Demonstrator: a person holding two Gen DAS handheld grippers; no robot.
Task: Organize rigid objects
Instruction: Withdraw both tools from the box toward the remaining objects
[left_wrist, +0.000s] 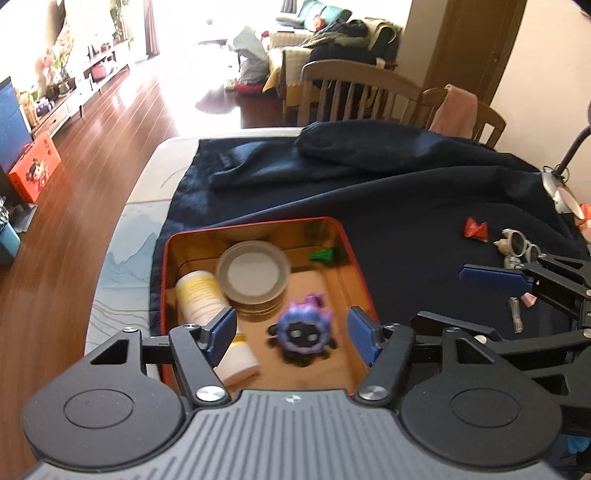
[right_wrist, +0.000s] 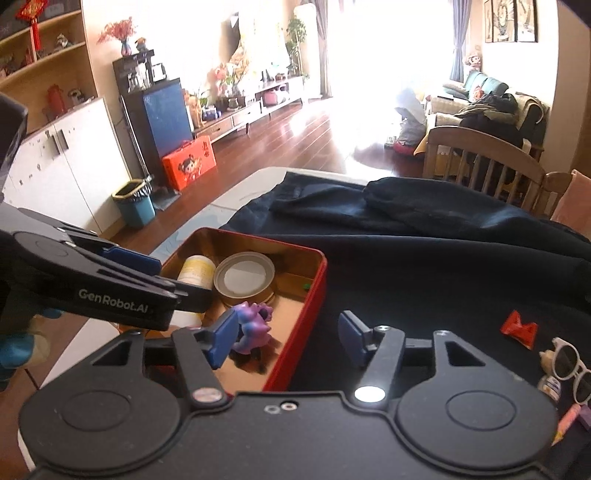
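Evidently sorting small items into the red tin (left_wrist: 364, 280) on the worktop: purple toy figure (left_wrist: 302, 332) inside, beside bottle (left_wrist: 207, 295) and can (left_wrist: 255, 275). Left tool (left_wrist: 291, 332) open, empty; right tool (right_wrist: 284, 338) likewise. White toy sunglasses (right_wrist: 570, 363) and red piece (right_wrist: 519, 328) outside, awaiting collection.

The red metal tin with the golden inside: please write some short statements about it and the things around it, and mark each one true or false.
1. The purple round toy figure lies inside the red metal tin. True.
2. The white cylindrical bottle with the yellow label stands upright. False: it lies on its side in the tin.
3. The left gripper has its jaws closed on the toy. False: they stand open, apart from it.
4. The white-framed sunglasses lie on the dark blue cloth, outside the tin. True.
5. The round grey-lidded can is on the cloth. False: it is in the tin.
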